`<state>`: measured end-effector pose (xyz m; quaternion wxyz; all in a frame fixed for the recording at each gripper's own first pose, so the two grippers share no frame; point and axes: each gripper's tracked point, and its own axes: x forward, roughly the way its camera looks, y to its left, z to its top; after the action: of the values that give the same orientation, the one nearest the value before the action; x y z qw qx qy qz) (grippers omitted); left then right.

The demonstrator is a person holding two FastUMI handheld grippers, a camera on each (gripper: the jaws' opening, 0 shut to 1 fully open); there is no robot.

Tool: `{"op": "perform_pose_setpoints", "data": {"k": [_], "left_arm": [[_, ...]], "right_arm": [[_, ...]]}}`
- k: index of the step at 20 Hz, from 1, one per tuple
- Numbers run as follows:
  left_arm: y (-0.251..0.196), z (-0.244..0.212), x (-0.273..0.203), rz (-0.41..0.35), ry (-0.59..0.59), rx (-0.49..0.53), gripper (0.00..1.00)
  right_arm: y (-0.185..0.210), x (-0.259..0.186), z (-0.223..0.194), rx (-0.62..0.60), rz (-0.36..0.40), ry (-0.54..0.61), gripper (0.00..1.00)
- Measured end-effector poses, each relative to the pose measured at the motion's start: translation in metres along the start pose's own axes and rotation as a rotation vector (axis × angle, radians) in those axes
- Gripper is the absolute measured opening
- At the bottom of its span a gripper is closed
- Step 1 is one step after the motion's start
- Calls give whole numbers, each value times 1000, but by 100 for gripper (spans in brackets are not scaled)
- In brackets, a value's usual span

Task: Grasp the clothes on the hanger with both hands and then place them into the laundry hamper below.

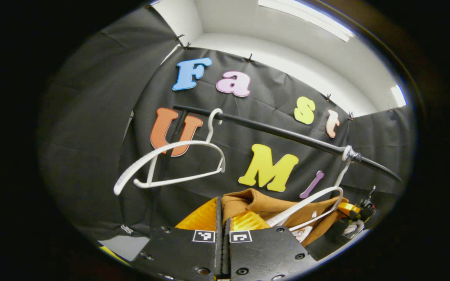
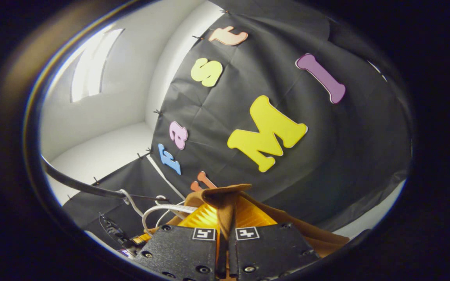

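While the brown garment is draped on a white hanger under the black rail, its cloth is pinched by the left hand-held gripper, whose fingers are pressed together. A fold is clamped by the right hand-held gripper too. The grasp step looks done. Next, the cloth should be slid off and lowered to the hamper.

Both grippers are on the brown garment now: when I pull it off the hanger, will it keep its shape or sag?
Likely floppy: the brown garment folds and bunches between the left gripper fingers, and a soft fold stands pinched in the right gripper. It probably sags between the grips. It may snag, since the white hanger lies against the cloth.
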<state>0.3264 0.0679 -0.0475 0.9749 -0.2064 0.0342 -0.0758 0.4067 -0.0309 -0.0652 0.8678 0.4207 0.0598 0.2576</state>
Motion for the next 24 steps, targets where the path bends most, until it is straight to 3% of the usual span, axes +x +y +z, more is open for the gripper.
{"op": "perform_pose_setpoints", "data": {"k": [1, 6, 7, 8, 9, 11, 13, 14, 15, 18, 19, 24], "left_arm": [[-2, 5, 3, -11, -7, 19, 5], [-2, 6, 10, -50, 21, 76, 5], [3, -1, 10, -51, 36, 70, 5], [12, -8, 9, -35, 47, 62, 0], [16, -16, 8, -40, 69, 27, 5], [13, -24, 7, -53, 62, -31, 0], [19, -32, 5, -34, 48, -13, 5], [23, -42, 4, -23, 68, -31, 0], [27, -55, 0, -11, 88, -48, 5], [44, -84, -9, 42, 146, -55, 5], [46, -94, -11, 55, 159, -55, 0], [45, -129, -28, 115, 225, -14, 0]], "right_arm": [[4, 1, 4, -11, 5, -14, 5], [-7, 8, 1, -66, -17, 5, 5], [-11, 8, 1, -61, -20, 2, 5], [-21, 13, -2, -66, -44, 10, 5], [-29, 9, -5, -56, -45, 29, 6], [-38, 11, -19, -20, -54, 62, 6], [-50, 7, -39, -17, -70, 92, 6], [-60, 4, -49, -8, -89, 111, 6], [-67, 0, -58, 14, -105, 130, 6], [-86, -9, -84, -14, -149, 179, 6], [-90, -13, -91, -33, -160, 198, 5], [-80, -27, -113, -38, -175, 245, 6]]}}
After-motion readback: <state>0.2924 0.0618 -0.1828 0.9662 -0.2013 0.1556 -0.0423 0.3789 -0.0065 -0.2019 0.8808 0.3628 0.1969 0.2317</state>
